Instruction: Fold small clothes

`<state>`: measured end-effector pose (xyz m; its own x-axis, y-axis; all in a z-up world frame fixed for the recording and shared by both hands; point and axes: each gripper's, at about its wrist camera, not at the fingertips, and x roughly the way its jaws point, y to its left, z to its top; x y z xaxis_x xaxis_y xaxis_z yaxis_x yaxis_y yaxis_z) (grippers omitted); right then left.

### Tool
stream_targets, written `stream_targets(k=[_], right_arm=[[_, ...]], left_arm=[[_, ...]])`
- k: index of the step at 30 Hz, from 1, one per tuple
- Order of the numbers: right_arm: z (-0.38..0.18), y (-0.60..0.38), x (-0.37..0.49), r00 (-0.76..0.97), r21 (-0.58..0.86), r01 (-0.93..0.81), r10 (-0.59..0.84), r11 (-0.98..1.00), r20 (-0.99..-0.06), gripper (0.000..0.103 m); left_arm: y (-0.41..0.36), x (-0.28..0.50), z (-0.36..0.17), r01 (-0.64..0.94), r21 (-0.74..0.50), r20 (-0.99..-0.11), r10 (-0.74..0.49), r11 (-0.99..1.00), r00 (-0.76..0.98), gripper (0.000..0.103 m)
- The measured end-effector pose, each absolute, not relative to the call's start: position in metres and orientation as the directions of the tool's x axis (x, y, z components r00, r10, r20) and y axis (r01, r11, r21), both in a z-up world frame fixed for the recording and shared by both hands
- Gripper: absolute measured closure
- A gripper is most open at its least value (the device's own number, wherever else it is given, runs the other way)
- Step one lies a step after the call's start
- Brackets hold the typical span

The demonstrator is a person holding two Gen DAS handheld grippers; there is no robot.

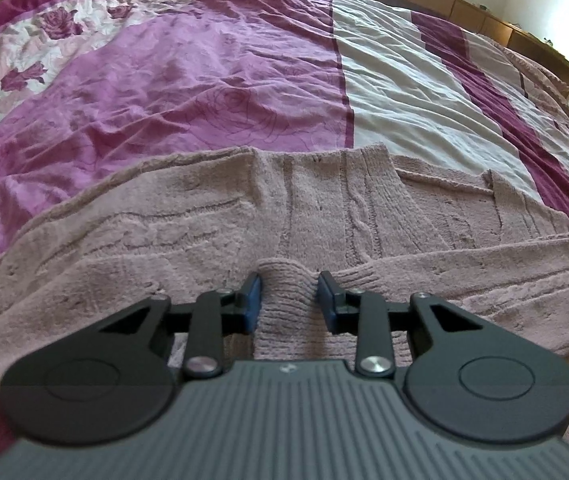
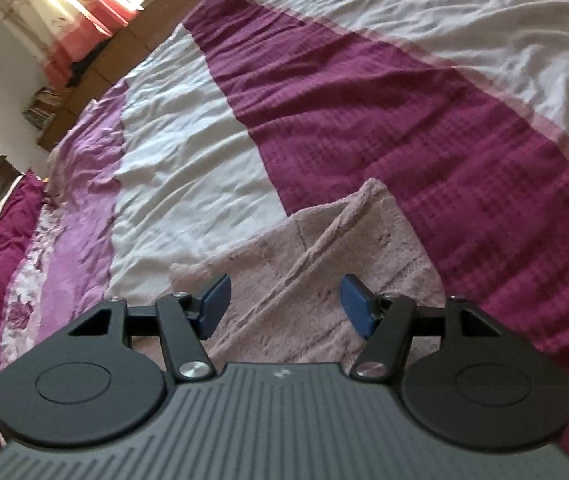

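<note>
Striped purple-white bedcover (image 1: 212, 92) lying under pink knitted sweater (image 1: 204, 216), wooden cabinets (image 1: 436, 4) running beyond. Sweater spreading flat, cable-ribbed. Left gripper (image 1: 289, 290) pinching raised sweater ridge; right gripper (image 2: 284, 304) hanging unclenched over sweater corner.

My matt black plastic left gripper (image 1: 288, 296) meets a fuzzy, cable-knit dusty-pink sweater (image 1: 324, 208). Beyond lies a smooth, creased purple-and-white cotton bedspread (image 1: 220, 80).

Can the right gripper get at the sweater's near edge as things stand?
Probably yes. The right gripper hangs open just above the pink knit sweater, with nothing between its pads and the fabric. The left gripper already pinches a ridge of the same knit.
</note>
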<state>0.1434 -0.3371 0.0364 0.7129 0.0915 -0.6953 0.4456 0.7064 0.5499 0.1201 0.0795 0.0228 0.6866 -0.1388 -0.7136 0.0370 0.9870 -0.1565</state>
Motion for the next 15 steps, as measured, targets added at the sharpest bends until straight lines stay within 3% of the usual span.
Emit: stream_targets(k=[5, 6, 7, 9, 10, 15], right_arm=[[0.030, -0.333, 0.166, 0.658, 0.469, 0.492, 0.039, 0.734, -0.752, 0.040], [0.029, -0.330, 0.170, 0.637, 0.433, 0.503, 0.017, 0.748, -0.771, 0.053], [0.030, -0.328, 0.173, 0.617, 0.391, 0.518, -0.015, 0.761, -0.787, 0.072], [0.029, -0.328, 0.176, 0.581, 0.327, 0.552, -0.073, 0.767, -0.810, 0.085], [0.029, -0.331, 0.175, 0.585, 0.341, 0.551, -0.061, 0.761, -0.809, 0.092], [0.040, -0.343, 0.159, 0.648, 0.426, 0.519, -0.017, 0.741, -0.761, 0.096]], left_arm=[[0.078, 0.122, 0.022, 0.046, -0.147, -0.712, -0.138, 0.988, 0.688, 0.070], [0.077, 0.122, 0.022, 0.054, -0.137, -0.712, -0.136, 0.989, 0.689, 0.070], [0.076, 0.122, 0.022, 0.062, -0.126, -0.710, -0.134, 0.990, 0.692, 0.071], [0.073, 0.121, 0.023, 0.081, -0.107, -0.702, -0.133, 0.991, 0.700, 0.084], [0.073, 0.119, 0.025, 0.091, -0.104, -0.696, -0.138, 0.990, 0.704, 0.085], [0.071, 0.113, 0.038, 0.112, -0.097, -0.642, -0.148, 0.989, 0.752, 0.088]])
